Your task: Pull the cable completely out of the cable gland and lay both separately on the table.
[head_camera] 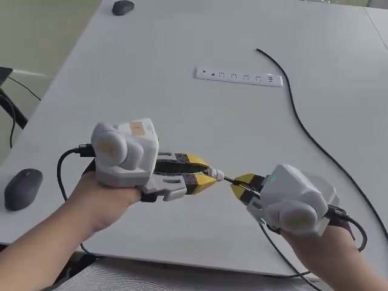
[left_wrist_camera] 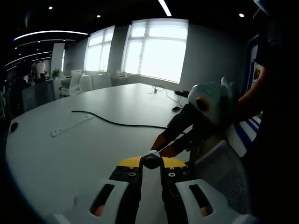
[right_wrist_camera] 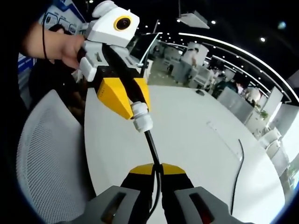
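A white cable gland (head_camera: 215, 174) sits clamped at the tip of my left gripper (head_camera: 206, 172), held above the near part of the white table (head_camera: 182, 103). A short black cable (head_camera: 229, 180) runs out of the gland to my right gripper (head_camera: 239, 185), which is shut on it. In the right gripper view the gland (right_wrist_camera: 141, 118) sits at the yellow jaws of the left gripper (right_wrist_camera: 133, 109), and the cable (right_wrist_camera: 153, 151) leads down into my right gripper (right_wrist_camera: 158, 173). In the left gripper view the gland (left_wrist_camera: 152, 160) sits in my left gripper (left_wrist_camera: 152, 164), with the right gripper (left_wrist_camera: 173, 144) just beyond.
A white power strip (head_camera: 239, 76) lies mid-table with a long black cord (head_camera: 309, 136) trailing right. One dark mouse (head_camera: 23, 188) rests at the left edge, another (head_camera: 122, 7) at the far end. A white mesh chair (right_wrist_camera: 51, 154) stands below the table edge.
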Demonstrator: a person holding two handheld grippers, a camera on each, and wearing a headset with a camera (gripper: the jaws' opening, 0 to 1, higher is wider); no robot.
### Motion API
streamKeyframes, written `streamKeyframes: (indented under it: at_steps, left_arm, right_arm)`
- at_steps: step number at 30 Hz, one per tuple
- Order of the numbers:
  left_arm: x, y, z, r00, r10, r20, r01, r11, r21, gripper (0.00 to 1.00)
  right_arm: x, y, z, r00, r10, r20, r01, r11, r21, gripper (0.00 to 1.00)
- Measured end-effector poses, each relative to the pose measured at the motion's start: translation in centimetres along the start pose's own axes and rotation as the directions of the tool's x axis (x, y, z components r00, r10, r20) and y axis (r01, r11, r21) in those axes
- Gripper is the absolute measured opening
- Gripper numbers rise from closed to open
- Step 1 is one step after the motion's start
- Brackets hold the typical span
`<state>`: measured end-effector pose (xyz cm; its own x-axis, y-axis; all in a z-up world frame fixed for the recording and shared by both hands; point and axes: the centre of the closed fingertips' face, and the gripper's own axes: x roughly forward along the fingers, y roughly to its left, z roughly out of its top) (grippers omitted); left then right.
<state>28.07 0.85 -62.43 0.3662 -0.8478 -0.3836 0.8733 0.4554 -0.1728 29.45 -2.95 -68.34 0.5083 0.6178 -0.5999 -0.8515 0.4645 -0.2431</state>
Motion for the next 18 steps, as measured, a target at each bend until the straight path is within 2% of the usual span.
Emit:
streamKeyframes:
  at_steps: [2, 10, 18]
  left_arm:
    - [-0.1, 0.0, 0.1, 1.0000, 0.002, 0.002, -0.002, 1.000, 0.001, 0.15]
    - [-0.4, -0.1, 0.2, 0.9999, 0.014, 0.010, -0.014, 1.000, 0.000, 0.15]
    - [-1.1, -0.4, -0.2, 0.9993, 0.035, 0.014, -0.035, 0.999, -0.009, 0.15]
  right_arm:
    - [0.0, -0.1, -0.6, 1.0000, -0.001, -0.009, 0.001, 0.999, 0.039, 0.00]
    - [-0.2, -0.4, -2.0, 0.9997, -0.006, -0.025, 0.009, 0.995, 0.103, 0.00]
    - [-0.4, -0.1, -3.2, 0.9991, -0.014, -0.041, 0.018, 0.995, 0.098, 0.00]
